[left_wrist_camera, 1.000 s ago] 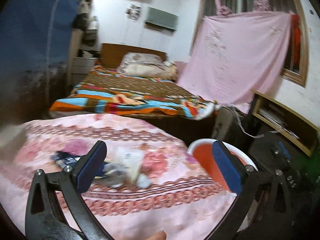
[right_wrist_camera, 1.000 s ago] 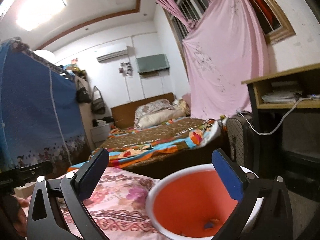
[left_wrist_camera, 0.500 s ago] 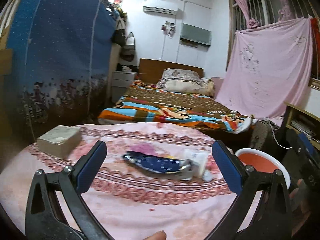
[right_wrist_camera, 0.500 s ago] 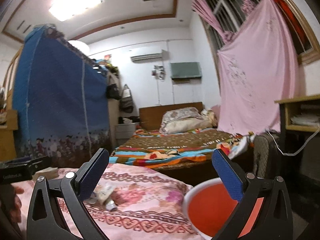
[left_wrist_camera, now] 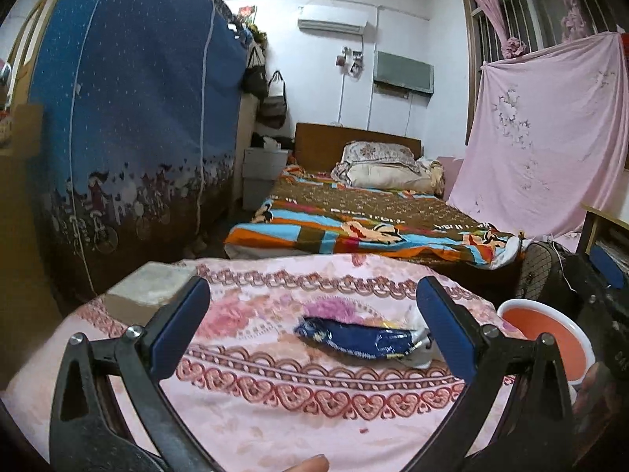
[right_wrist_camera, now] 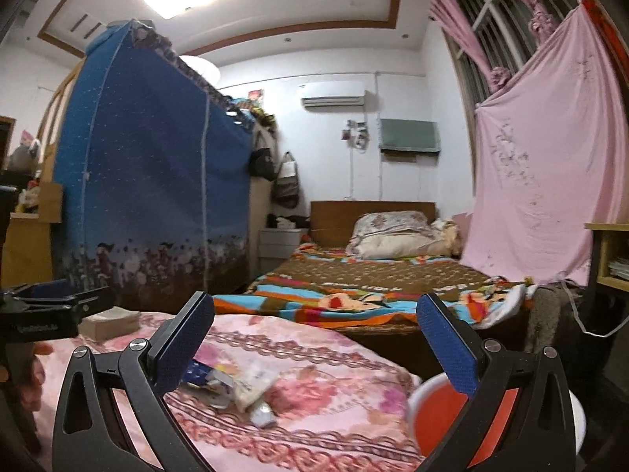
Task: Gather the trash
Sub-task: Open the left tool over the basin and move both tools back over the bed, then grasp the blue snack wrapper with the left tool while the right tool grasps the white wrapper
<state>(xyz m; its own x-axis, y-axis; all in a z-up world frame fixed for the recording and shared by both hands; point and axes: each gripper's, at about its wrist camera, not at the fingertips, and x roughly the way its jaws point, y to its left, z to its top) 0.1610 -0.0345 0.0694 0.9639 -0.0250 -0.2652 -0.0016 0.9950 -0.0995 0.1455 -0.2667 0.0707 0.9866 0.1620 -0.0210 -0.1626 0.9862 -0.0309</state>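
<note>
A blue foil wrapper [left_wrist_camera: 354, 337] lies on the pink floral cloth [left_wrist_camera: 275, 405], with a crumpled white wrapper [left_wrist_camera: 421, 348] at its right end. My left gripper [left_wrist_camera: 314, 330] is open and empty, held just short of the wrapper. The right wrist view shows the same trash pile [right_wrist_camera: 236, 385] with a small white tube [right_wrist_camera: 262, 413]. My right gripper [right_wrist_camera: 314, 348] is open and empty, to the right of the pile. An orange basin with a white rim [left_wrist_camera: 544, 334] stands right of the cloth; it also shows in the right wrist view [right_wrist_camera: 436, 421].
A grey box [left_wrist_camera: 151, 285] sits at the cloth's far left. A bed with a striped blanket [left_wrist_camera: 365, 228] lies behind. A blue fabric wardrobe [left_wrist_camera: 129, 137] stands on the left. A desk and dark bags [left_wrist_camera: 582, 271] are on the right.
Both grippers have swung left, away from the basin and toward the trash on the cloth. The wrapper now lies between the left gripper's fingers in view. Both stay open.
</note>
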